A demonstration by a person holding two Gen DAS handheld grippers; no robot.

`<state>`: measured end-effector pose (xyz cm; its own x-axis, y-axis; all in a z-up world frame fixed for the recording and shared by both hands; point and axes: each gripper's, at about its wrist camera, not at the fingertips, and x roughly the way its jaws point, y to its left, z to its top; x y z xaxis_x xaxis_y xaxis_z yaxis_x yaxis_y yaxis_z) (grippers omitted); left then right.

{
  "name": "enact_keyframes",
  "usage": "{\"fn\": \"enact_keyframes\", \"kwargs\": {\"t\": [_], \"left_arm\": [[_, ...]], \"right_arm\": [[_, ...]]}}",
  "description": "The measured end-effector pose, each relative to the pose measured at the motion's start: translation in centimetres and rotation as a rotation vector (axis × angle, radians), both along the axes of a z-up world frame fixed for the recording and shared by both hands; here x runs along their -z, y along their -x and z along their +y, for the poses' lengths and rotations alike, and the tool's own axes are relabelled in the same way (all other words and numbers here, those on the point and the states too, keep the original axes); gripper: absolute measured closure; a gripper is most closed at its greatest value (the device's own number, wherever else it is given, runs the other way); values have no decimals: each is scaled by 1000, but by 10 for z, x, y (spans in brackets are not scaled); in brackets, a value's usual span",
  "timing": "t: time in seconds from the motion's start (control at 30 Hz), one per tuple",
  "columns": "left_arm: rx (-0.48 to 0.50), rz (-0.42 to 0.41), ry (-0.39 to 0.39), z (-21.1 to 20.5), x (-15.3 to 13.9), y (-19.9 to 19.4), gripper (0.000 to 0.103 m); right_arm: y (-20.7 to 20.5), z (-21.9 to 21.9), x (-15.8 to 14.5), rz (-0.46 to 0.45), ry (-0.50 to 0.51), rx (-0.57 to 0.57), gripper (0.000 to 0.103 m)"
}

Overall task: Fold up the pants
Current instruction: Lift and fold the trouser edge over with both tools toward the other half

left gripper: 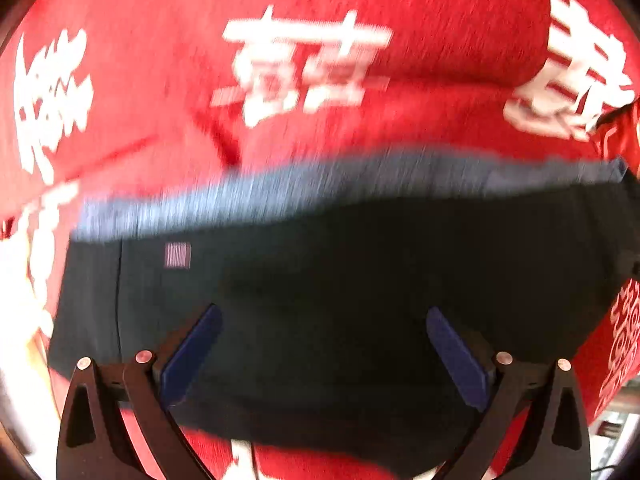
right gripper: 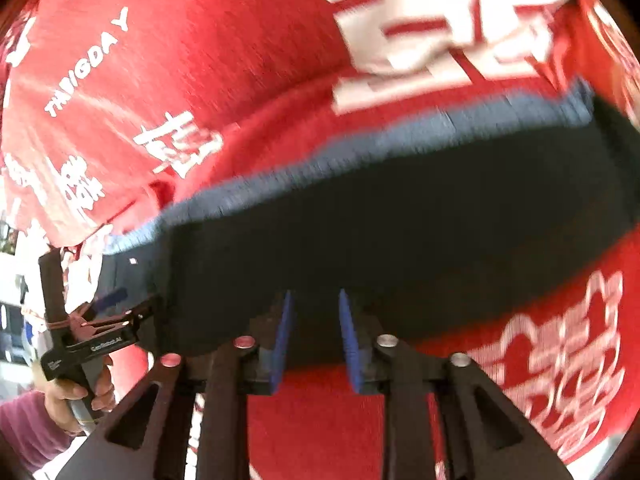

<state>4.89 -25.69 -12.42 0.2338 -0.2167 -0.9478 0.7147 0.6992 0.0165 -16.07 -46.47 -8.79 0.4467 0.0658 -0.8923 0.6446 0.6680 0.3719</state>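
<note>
The dark pants (left gripper: pixel 340 280) lie folded on a red cloth, with a grey-blue waistband (left gripper: pixel 320 188) along the far edge and a small striped label (left gripper: pixel 177 255) at the left. My left gripper (left gripper: pixel 324 320) is wide open just above the pants, its blue pads (left gripper: pixel 192 356) apart. In the right wrist view the pants (right gripper: pixel 400 232) stretch across the middle. My right gripper (right gripper: pixel 314 300) stands partly open over the near edge of the pants, nothing between the blue pads (right gripper: pixel 282 340). The left gripper (right gripper: pixel 120 320) shows at the pants' left end.
The red cloth (left gripper: pixel 280 8) with white printed characters covers the surface all around the pants (right gripper: pixel 200 60). A hand in a purple sleeve (right gripper: pixel 60 400) holds the left gripper's handle at the lower left of the right wrist view.
</note>
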Motion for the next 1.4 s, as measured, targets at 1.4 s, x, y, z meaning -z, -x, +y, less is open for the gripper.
{"fn": "enact_keyframes", "kwargs": {"t": [1.4], "left_arm": [[-142, 94, -197, 5, 29, 22, 0]], "right_arm": [[-9, 16, 26, 219, 105, -52, 56]]}}
